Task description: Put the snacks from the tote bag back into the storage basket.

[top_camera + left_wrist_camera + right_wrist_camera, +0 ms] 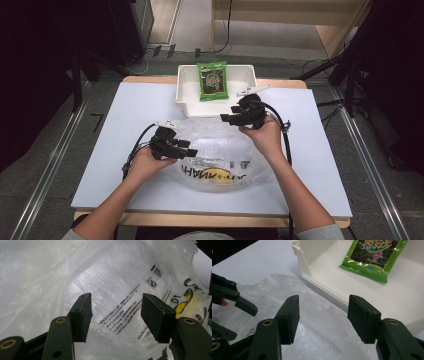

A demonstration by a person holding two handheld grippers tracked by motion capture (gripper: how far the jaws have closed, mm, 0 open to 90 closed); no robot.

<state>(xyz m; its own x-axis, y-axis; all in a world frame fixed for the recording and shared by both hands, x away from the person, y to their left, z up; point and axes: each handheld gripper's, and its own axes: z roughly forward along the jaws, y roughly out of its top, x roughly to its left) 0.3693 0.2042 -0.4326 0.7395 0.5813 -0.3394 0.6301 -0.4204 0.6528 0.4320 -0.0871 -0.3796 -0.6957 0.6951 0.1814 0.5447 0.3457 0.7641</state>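
Both grippers are black. The left gripper (192,150) and right gripper (222,118) each carry a pale three-cornered plate on top and trail a black cable. Their jaws end in blocky dark pads (83,315) on arms with brass-ringed holes. The person wears grey short sleeves (320,232).

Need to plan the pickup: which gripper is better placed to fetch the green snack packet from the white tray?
Right. The right gripper is open beside the white tray holding the green snack packet; the left gripper hovers over the clear plastic bag.
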